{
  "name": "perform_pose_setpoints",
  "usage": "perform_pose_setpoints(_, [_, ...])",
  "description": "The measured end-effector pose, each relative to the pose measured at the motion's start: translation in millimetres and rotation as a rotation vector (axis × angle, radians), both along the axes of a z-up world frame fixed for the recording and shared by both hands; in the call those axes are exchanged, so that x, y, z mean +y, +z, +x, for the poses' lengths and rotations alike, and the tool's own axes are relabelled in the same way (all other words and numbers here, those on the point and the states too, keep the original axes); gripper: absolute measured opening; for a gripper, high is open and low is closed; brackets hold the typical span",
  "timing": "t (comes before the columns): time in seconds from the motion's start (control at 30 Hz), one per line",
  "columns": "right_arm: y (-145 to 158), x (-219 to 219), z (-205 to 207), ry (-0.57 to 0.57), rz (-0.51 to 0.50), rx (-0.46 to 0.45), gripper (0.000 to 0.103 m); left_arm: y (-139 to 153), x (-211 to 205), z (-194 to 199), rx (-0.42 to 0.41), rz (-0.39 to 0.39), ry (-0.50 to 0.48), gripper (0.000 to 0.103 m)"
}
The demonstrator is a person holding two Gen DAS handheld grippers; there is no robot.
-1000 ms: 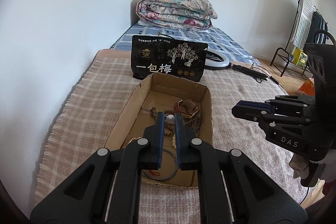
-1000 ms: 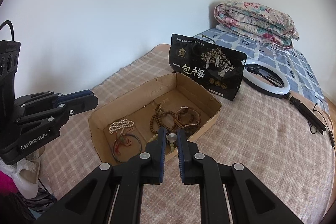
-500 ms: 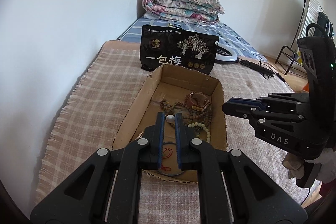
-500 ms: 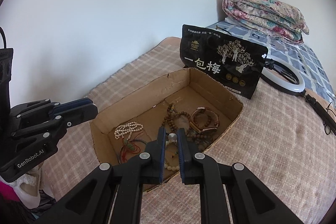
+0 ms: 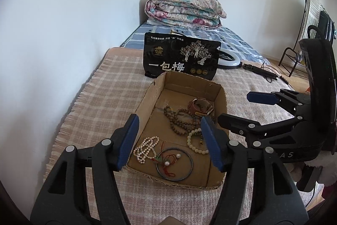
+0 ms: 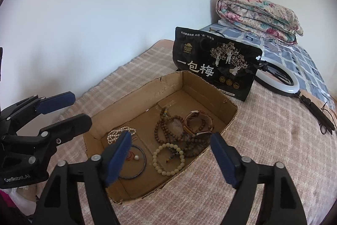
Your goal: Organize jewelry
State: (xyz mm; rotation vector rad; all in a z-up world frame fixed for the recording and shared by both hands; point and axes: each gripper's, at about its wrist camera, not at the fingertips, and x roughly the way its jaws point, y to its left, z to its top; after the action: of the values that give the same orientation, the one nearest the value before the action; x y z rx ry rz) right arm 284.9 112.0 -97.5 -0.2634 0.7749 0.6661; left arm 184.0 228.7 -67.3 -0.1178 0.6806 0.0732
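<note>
Bedroom setup, checked beige blanket [image 5: 101, 102] spread over a bed against a white wall, folded floral quilt [image 5: 185, 8] at the far end, ring light [image 6: 280, 79] off to the side. Shallow cardboard box [image 5: 147, 102] sitting on the blanket with a black snack pouch [image 5: 181, 58] standing upright right behind its far wall. All the jewelry inside the box: white pearl strand [image 5: 146, 150] in the near-left corner, thin blue bangle [image 5: 174, 163] with red cord next to it at the near edge, pale bead bracelet [image 6: 168, 158] toward the right, tangle of brown wooden beads [image 5: 182, 122] in the middle, leather-strap watch [image 5: 200, 107] furthest back. Left gripper [image 5: 170, 140] spread wide, holding nothing, hovering above the near end of the box with pearls and bangle straight ahead between the fingers. Right gripper [image 6: 170, 155] also wide and empty, coming in from the right side, pale bracelet dead centre ahead. Probably a pick about to happen: box long axis running away from the left gripper, so pearls and bangle closer to the left, pale bracelet and watch closer to the right. Tangled wooden beads likely to drag neighbours along.
</note>
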Motion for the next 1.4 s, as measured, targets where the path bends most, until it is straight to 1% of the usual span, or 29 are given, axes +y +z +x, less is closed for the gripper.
perform_pose_setpoints(0.2, [3,-1,-1,-0.026,-0.029,-0.027,0.101,1,1,-1,-0.003,0.002,0.018,0.073])
perform_pose_setpoints(0.27, [3,-1,-1,-0.028,-0.04,-0.029,0.102,2,1,-1,-0.008,0.002,0.02,0.074])
perform_pose_setpoints(0.53, [4,-7,-3,-0.039,-0.045,-0.036,0.102,3,1,-1,-0.01,0.001,0.02,0.074])
perform_pose_setpoints(0.9, [11,-19,-8,-0.06,-0.035,-0.048,0.102,16,-4,-3,-0.034,0.006,0.019,0.074])
perform_pose_setpoints(1.23, [23,-31,-17,-0.079,-0.016,-0.056,0.102,26,-8,-9,-0.064,0.006,0.035,0.074])
perform_pose_setpoints(1.4, [34,-43,-27,-0.096,0.001,-0.069,0.103,34,-15,-17,-0.085,0.025,0.036,0.074])
